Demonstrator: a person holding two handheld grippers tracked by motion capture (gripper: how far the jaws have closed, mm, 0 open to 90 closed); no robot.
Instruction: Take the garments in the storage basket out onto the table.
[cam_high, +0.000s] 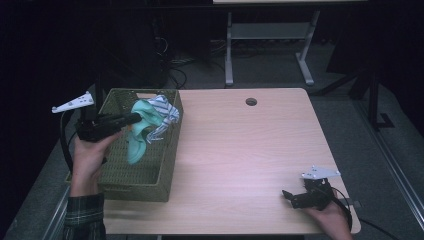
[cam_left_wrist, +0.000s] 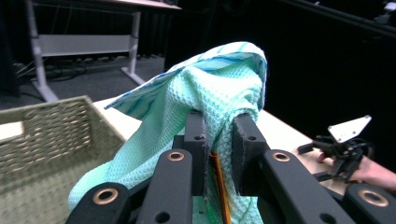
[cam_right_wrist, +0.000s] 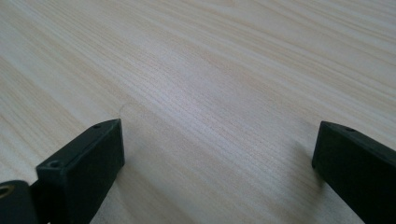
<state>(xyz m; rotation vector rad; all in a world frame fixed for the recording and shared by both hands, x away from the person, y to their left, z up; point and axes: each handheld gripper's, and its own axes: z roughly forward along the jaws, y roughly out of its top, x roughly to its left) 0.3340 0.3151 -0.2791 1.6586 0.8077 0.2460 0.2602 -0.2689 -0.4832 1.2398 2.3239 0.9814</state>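
Hanging over the woven basket (cam_high: 150, 187) at the table's (cam_high: 240, 160) left edge: one mint-green waffle cloth (cam_high: 137, 132), pinched in the left gripper (cam_high: 134, 118), its jaws drawn nearly together on a fold of the fabric. High view: the cloth's lower end trails down inside the basket, and a blue-striped white cloth (cam_high: 165, 116) bunches against it, draped at the basket's far right rim. Left gripper view: the green cloth (cam_left_wrist: 196, 107) rises in a peak above the black pads (cam_left_wrist: 194, 140), with the striped cloth (cam_left_wrist: 154, 95) lying over its upper side, an orange strip (cam_left_wrist: 219, 182) between the jaws, and the basket wall (cam_left_wrist: 42, 135) low beside them. Right gripper (cam_high: 290, 196), high view: held well apart from the basket, near the table's opposite front corner, resting low at the wood. Right gripper view: both jaws set wide, nothing between them but bare pale tabletop (cam_right_wrist: 210, 70). The same gripper (cam_left_wrist: 327, 156) also appears far off in the left gripper view.
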